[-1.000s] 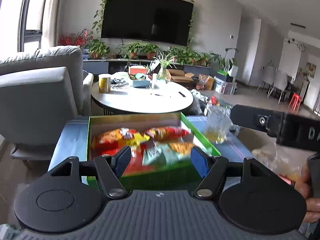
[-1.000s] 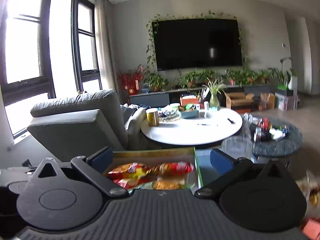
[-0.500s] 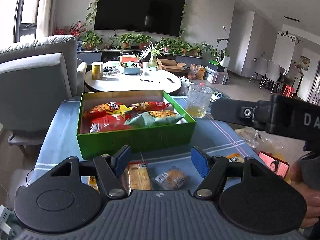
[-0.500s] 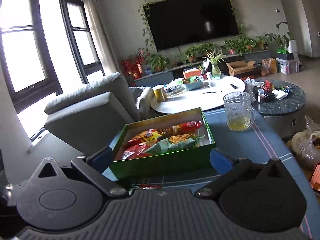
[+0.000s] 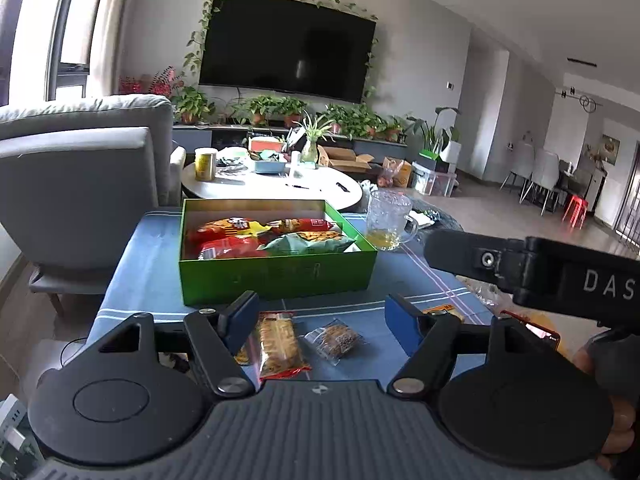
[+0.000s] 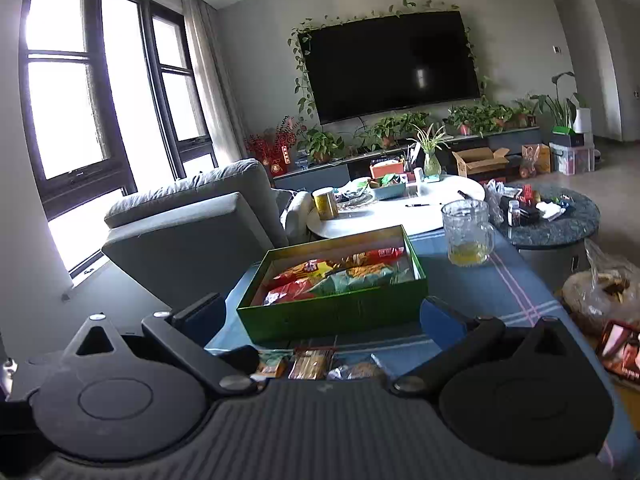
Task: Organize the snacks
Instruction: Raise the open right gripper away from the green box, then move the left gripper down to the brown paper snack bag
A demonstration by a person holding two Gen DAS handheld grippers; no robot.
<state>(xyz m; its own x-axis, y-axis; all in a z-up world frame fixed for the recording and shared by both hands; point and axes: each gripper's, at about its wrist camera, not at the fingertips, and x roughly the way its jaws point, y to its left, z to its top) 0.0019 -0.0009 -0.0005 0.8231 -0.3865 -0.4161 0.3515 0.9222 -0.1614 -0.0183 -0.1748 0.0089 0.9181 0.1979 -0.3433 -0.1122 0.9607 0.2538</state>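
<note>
Fingers of the left gripper (image 5: 320,316) are opening, nothing held between them; two snack packets (image 5: 280,344) are seen below. Right gripper (image 6: 320,316) fingers are kept apart and empty, the green box (image 6: 336,312) just ahead.

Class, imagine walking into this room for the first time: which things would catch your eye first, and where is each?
The bright green box of snack bags sits mid-table on the blue cloth. Nearer the camera, a long wrapped snack and a small wrapped cake lie loose on the cloth. A glass mug stands at the box's right, and a big dark television fills the far wall.
</note>
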